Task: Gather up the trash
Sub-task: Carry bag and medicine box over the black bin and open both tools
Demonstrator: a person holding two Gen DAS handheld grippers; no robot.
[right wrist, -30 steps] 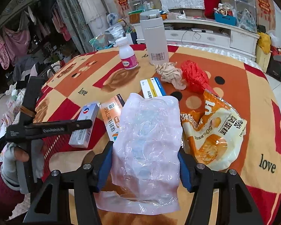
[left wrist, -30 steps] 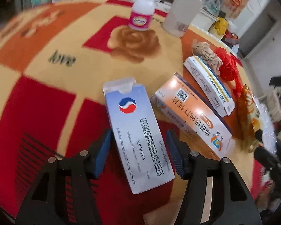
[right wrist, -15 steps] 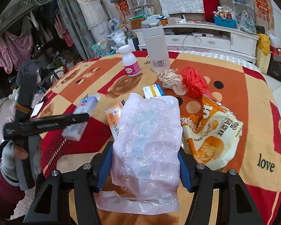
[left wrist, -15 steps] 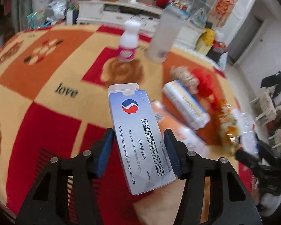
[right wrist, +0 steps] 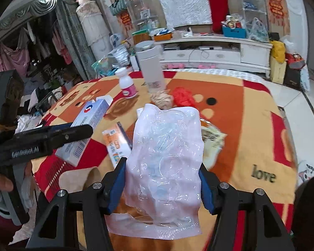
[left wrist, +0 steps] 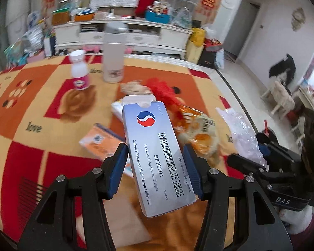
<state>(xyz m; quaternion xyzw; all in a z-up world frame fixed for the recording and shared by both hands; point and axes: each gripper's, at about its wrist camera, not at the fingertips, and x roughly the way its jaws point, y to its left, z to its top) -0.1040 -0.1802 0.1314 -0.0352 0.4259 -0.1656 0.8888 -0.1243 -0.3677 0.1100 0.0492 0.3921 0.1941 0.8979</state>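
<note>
My left gripper (left wrist: pixel 155 171) is shut on a silver-blue tablet box (left wrist: pixel 157 152) and holds it in the air above the table; the box also shows in the right wrist view (right wrist: pixel 88 123). My right gripper (right wrist: pixel 163 186) is shut on a crumpled clear plastic bag (right wrist: pixel 167 156), which also shows in the left wrist view (left wrist: pixel 240 133). On the blanket-covered table (right wrist: pixel 251 129) lie an orange medicine box (right wrist: pixel 115 144), a white box (left wrist: pixel 117 108), a yellow snack bag (left wrist: pixel 201 133), a red plastic wad (right wrist: pixel 182 96) and a beige crumpled tissue (right wrist: pixel 161 98).
A white thermos (right wrist: pixel 151 69) and a small white pill bottle with a pink label (right wrist: pixel 127 83) stand at the far side of the table. A white TV cabinet (right wrist: pixel 215 52) with clutter is behind it. Tiled floor (right wrist: pixel 299 96) lies to the right.
My left gripper has lifted the tablet box off the table and carried it up and to the right, toward my right gripper. The right gripper has stayed shut on the plastic bag.
</note>
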